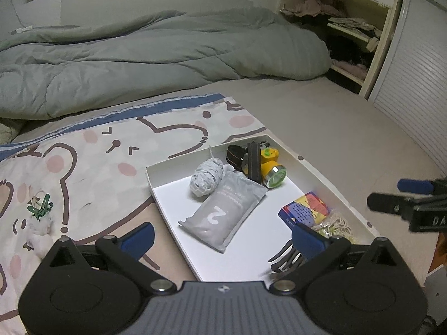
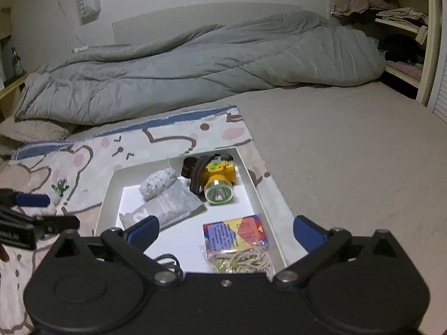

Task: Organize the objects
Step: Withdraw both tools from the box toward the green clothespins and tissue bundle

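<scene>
Out on the cartoon-print sheet (image 1: 92,150) to the left lay a green clip (image 1: 41,206), light, hard and small, best pinched across its body; what pale thing sat under it I could not tell. My left gripper (image 1: 220,236) and right gripper (image 2: 225,230) both had jaws spread wide and empty above the white box (image 1: 156,180). Inside lay a soft yarn ball (image 1: 205,178), a limp grey pouch (image 1: 223,217), a rigid yellow headlamp (image 1: 269,169) and a crinkly packet of bands (image 2: 237,243); a dark object at the near edge was cut off.
</scene>
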The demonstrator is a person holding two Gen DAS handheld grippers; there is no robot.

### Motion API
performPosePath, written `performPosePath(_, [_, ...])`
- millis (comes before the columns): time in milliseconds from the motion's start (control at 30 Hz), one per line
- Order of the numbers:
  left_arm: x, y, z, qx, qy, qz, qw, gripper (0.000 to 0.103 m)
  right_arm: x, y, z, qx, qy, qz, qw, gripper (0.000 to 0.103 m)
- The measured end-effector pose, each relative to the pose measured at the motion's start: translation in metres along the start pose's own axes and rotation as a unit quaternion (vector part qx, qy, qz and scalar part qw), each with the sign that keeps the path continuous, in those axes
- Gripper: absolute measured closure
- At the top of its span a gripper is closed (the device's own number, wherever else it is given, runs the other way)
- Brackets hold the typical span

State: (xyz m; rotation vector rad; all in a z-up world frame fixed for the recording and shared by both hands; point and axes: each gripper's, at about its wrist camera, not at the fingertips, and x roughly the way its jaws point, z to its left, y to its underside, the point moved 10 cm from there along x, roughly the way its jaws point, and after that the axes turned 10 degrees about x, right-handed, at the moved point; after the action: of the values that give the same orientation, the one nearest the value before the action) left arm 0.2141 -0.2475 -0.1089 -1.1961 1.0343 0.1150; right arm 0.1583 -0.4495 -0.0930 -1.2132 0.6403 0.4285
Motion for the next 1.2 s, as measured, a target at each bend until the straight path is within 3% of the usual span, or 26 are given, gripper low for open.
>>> performPosePath(533, [-0.018, 0.013, 0.042, -0.034, -0.026, -0.015, 0.9990, 0.000, 0.006, -0.001, 0.019, 0.004, -0.006, -0.001, 1.000, 0.000])
performPosePath(800, [-0.045, 0.024, 0.095, -0.067, -0.058, -0.025, 0.9957, 0.000, 0.018, -0.005, 0.078, -0.023, -0.038, -0.002, 0.999, 0.000])
performPosePath(1200, [-0.088, 0.066, 0.187, -0.131, -0.119, -0.027, 0.9838, 0.000, 0.035, 0.000, 0.188, -0.075, -0.099, 0.006, 0.992, 0.000])
